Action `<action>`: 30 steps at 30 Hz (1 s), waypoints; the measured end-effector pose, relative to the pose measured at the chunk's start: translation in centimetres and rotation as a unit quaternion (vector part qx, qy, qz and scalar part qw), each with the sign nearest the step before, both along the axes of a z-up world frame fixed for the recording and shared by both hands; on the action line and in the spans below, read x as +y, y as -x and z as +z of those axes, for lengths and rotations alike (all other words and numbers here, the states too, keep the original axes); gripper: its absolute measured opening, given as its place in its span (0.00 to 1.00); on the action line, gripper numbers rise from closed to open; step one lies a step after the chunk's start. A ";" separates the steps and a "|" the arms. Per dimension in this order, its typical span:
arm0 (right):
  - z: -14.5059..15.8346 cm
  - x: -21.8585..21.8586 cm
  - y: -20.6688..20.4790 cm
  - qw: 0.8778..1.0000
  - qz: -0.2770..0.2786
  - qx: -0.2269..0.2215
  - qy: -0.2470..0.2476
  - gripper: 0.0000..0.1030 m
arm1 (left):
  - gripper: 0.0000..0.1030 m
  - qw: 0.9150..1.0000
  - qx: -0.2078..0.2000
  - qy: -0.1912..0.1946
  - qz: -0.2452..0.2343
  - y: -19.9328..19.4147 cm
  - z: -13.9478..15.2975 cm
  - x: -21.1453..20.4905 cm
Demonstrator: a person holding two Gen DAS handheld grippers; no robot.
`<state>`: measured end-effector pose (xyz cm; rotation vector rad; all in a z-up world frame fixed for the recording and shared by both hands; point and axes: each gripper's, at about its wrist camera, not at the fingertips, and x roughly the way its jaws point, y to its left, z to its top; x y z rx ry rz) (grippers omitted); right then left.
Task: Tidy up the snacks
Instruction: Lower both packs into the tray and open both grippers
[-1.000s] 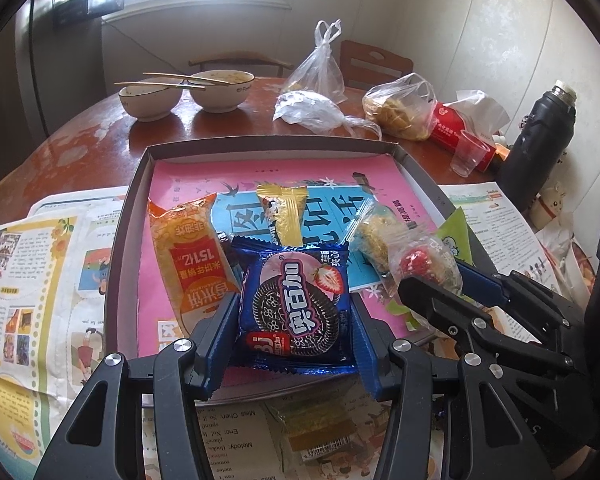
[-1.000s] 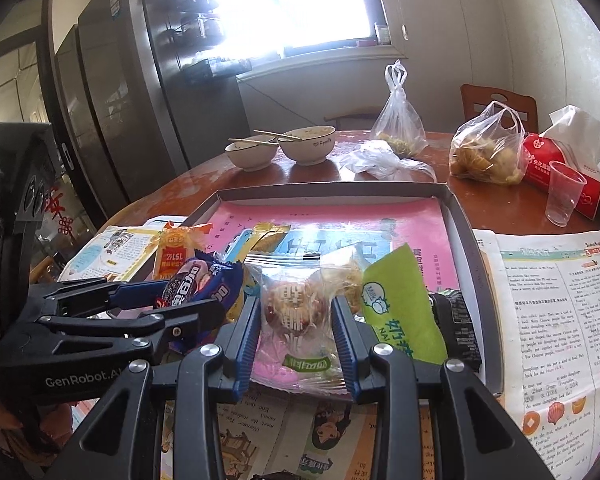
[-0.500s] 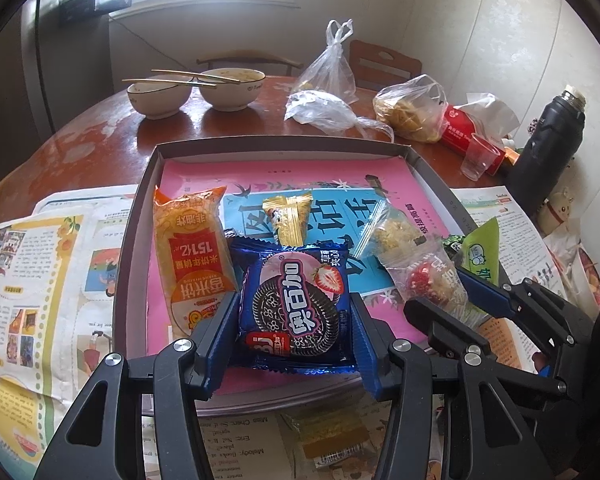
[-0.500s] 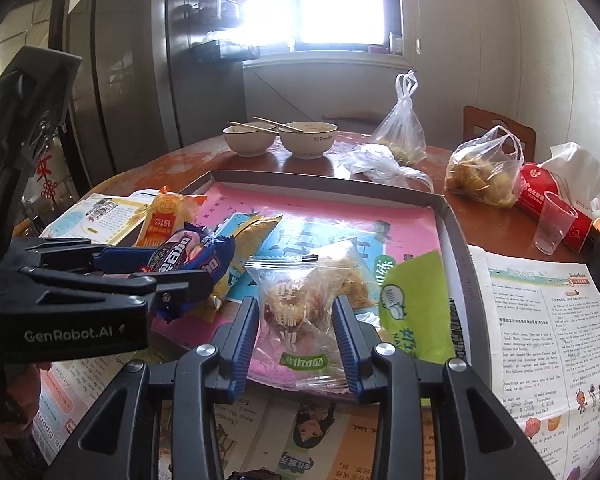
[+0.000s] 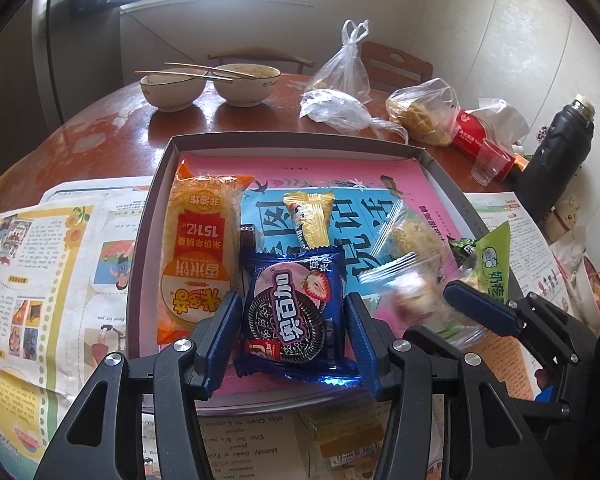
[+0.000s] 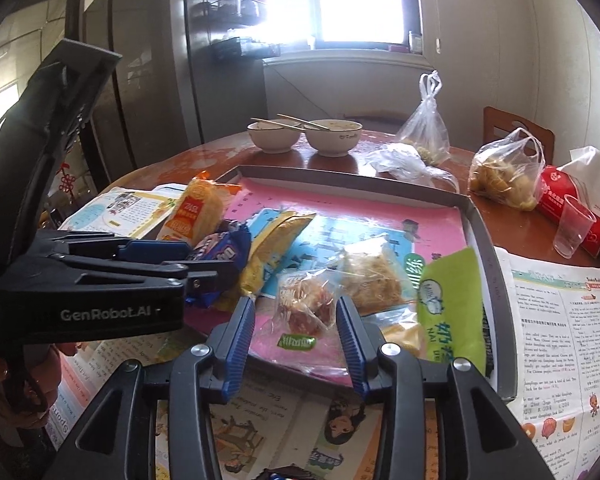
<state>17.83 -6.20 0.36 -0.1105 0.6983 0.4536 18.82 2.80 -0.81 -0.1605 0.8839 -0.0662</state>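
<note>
Gripping the Oreo packet [image 5: 294, 316], left gripper [image 5: 292, 320]; right gripper's [image 6: 296, 320] jaws opening (seemingly off the clear packet [image 6: 306, 312]).

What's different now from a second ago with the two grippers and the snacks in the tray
The right gripper is opening its jaws around the clear snack bag, which still lies between them. The left gripper still clamps the blue cookie pack. The other snacks keep their places in the tray.

Blue cookie packet [image 5: 294, 312] (strawberry print), orange cracker bag [image 5: 198, 256], pink-lined tray [image 5: 296, 141]
</note>
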 end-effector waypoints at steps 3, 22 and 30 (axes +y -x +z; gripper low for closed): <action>-0.3 0.6 0.1 1.000 0.013 0.009 0.002 0.42 | 0.53 1.000 0.000 0.001 0.003 0.1 0.1 0.2; 0.3 0.0 0.2 1.000 0.008 0.008 0.004 0.47 | 0.53 1.000 0.006 0.001 0.000 0.6 0.0 0.3; 0.6 -0.4 0.2 1.000 0.002 0.008 0.002 0.47 | 0.53 1.000 0.006 -0.003 -0.001 0.9 0.1 0.4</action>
